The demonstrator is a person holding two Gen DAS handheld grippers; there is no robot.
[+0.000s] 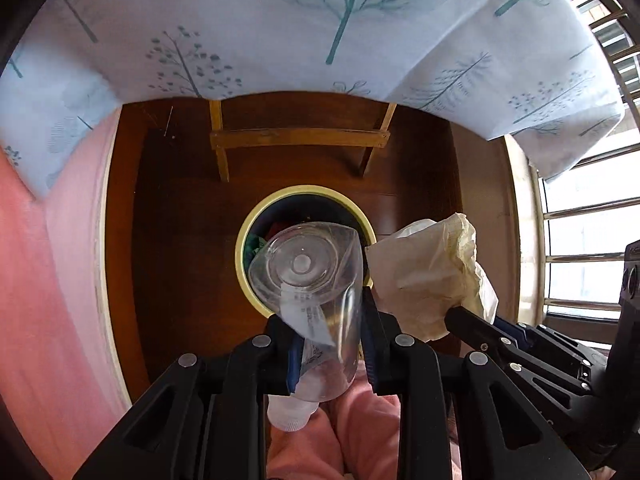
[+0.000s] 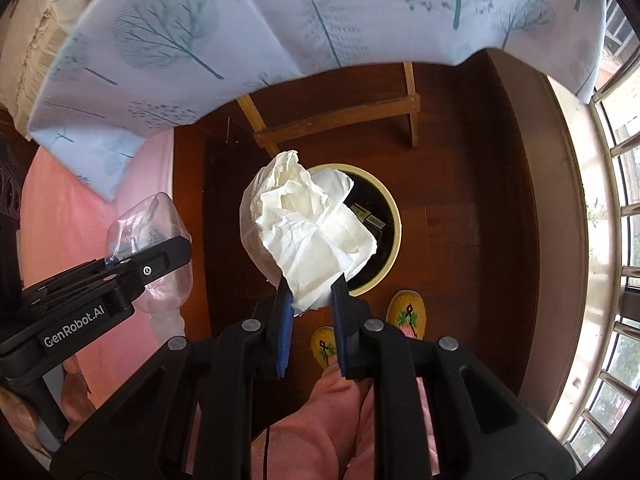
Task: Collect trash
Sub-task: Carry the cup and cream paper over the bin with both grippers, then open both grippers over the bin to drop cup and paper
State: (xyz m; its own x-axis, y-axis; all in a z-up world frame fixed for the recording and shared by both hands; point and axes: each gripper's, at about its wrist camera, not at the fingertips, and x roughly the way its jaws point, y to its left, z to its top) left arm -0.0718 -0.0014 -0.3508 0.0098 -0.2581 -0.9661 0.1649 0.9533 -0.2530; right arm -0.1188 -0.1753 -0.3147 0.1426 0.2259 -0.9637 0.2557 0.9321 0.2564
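Two hand-held grippers hang above a round bin with a pale yellow rim [image 1: 240, 240], which stands on the dark brown wooden floor [image 1: 180, 220].

Much of the bin is hidden. In the left wrist view the bottle covers its lower part, and only some green and red things inside can be made out, not clearly. In the right wrist view the paper covers the left half of the opening, and a small dark box-like item lies inside; I cannot tell what it is. The neck of the bottle is hard to see, because it sits behind the fingers.

The left hand-held gripper [image 1: 330, 344] is closed on a crushed clear plastic bottle with a white label [image 1: 308, 280]. The bottle is between the two fingers, with its bottom pointing away from the camera, directly over the near edge of the bin.

The right hand-held gripper [image 2: 310, 300] is closed on a crumpled white paper wad [image 2: 308, 224]. The paper stands out beyond the fingertips and is over the left part of the bin.

In the left wrist view the paper wad is just beside the bottle, on its right.

Behind the bin there is a light blue cloth with tree prints [image 1: 280, 40] and a wooden frame [image 1: 300, 138]. Yellow embroidered slippers [image 2: 406, 312] are near the bin.
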